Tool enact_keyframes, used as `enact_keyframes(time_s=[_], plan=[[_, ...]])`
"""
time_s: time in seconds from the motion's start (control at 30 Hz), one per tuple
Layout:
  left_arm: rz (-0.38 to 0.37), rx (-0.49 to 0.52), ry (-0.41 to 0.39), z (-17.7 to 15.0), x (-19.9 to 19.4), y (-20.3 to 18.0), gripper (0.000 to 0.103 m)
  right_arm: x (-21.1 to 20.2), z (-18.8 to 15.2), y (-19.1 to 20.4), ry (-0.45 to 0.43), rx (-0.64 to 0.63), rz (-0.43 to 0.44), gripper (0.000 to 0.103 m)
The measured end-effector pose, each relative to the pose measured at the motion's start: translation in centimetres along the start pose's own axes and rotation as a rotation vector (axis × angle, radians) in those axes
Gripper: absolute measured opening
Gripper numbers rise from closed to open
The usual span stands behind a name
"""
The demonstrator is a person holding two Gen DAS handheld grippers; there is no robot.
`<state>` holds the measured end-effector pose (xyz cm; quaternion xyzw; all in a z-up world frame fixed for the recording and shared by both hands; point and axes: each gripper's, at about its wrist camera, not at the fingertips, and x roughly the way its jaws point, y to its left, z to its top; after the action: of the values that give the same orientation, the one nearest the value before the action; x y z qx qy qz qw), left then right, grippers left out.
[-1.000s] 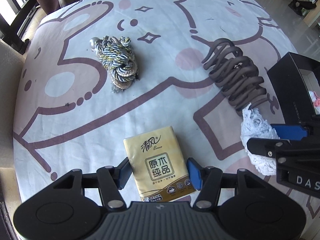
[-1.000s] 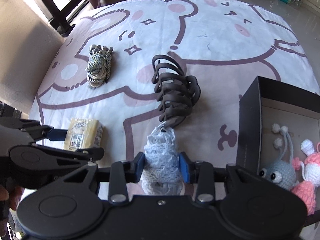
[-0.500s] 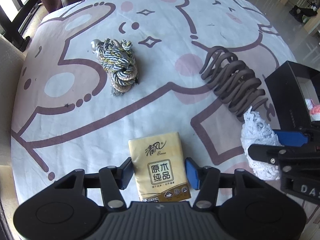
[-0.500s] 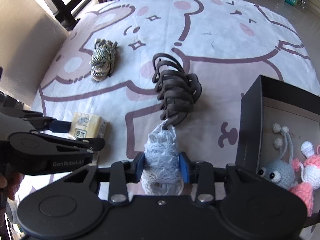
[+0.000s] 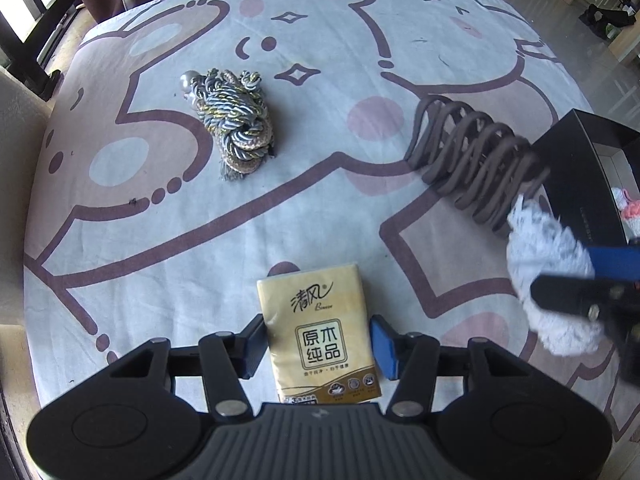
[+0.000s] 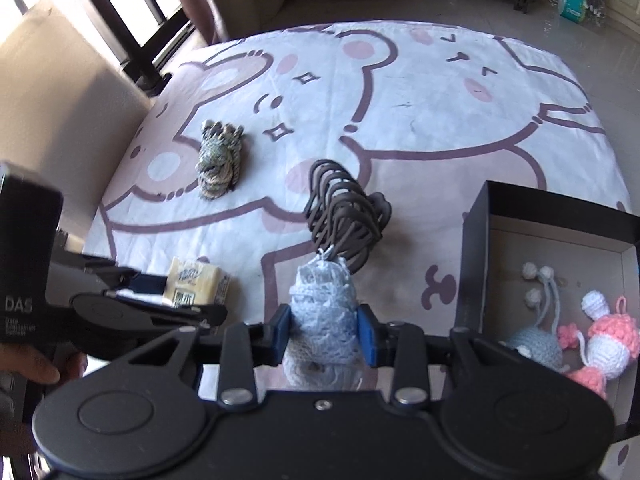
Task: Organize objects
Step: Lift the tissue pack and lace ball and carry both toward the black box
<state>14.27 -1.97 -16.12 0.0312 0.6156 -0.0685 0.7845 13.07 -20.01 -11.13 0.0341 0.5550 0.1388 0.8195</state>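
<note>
A gold tissue pack (image 5: 316, 312) lies on the bear-print sheet, and my left gripper (image 5: 318, 340) is shut on it, both blue pads against its long sides. The same pack (image 6: 196, 286) shows in the right wrist view, partly hidden by the left gripper (image 6: 160, 292). My right gripper (image 6: 324, 332) is shut on a white lace bundle (image 6: 322, 300) and holds it just above the sheet. From the left wrist view that lace bundle (image 5: 548, 248) hangs at the right edge in the right gripper (image 5: 592, 280).
A black open box (image 6: 472, 248) with crochet toys (image 6: 600, 336) stands at the right. A brown coiled holder (image 6: 344, 216) lies just beyond the lace. A twisted rope bundle (image 5: 236, 136) rests farther back left. A hand (image 6: 36, 368) grips the left tool.
The left jaws have narrowed onto the tissue pack. The right gripper has risen a little with the lace bundle, so more of the sheet and room shows.
</note>
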Motion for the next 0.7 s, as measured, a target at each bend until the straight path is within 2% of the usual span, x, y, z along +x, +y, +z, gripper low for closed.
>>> enact_keyframes(time_s=[0.1, 0.3, 0.7], plan=[[-0.006, -0.037, -0.013, 0.1, -0.3, 0.5, 0.055, 0.6, -0.5, 0.9, 0.051, -0.058, 0.024, 0.036], [-0.070, -0.134, -0.086, 1.1, -1.8, 1.1, 0.054, 1.6, -1.5, 1.4, 0.127, -0.113, 0.051, 0.036], [-0.139, -0.107, -0.245, 3.3, -5.2, -2.4, 0.054, 2.3, -2.6, 0.5, 0.171, -0.130, 0.050, 0.036]])
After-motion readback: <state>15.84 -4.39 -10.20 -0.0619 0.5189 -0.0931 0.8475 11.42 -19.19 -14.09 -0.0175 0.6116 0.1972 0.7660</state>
